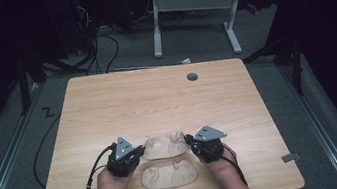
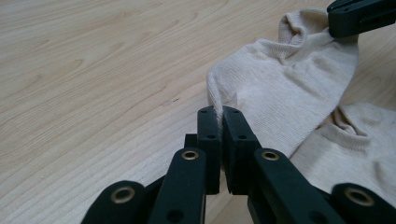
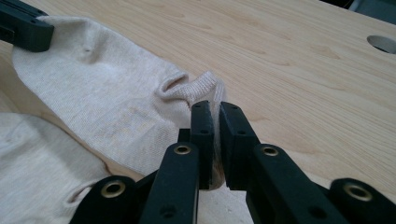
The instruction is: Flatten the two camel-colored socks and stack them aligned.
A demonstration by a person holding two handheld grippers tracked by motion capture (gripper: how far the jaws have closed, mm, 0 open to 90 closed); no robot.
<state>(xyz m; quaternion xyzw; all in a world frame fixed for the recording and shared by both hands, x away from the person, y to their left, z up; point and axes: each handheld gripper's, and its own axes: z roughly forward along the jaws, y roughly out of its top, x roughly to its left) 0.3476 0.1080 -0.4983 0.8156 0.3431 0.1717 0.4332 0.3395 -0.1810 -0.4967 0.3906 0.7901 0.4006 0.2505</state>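
Wood-grain table (image 1: 156, 91) is carrying everything, and both tongs are working near its front edge. Between them the far sock (image 1: 165, 145), a beige knit ankle sock, is lying stretched sideways; the near sock (image 1: 169, 174) is resting flat just behind the tongs, toward the person, touching or nearly touching the first.

Each end of the far sock is being pinched. The left gripper (image 2: 218, 112) is clamping a thin fold at the toe end, jaws nearly together with only fabric between. The right gripper (image 3: 212, 109) is squeezing the ribbed cuff (image 3: 198, 86) likewise, narrow on the cloth.

Judging by its look, the sock is light, limp and stretchy, so it is probably going to sag in the middle when lifted and pull thin under tension. Such knit is not slippery, and the cuff's thicker ribbing is offering the firmer hold; the toe fold, being thinner, could be slipping out more easily.
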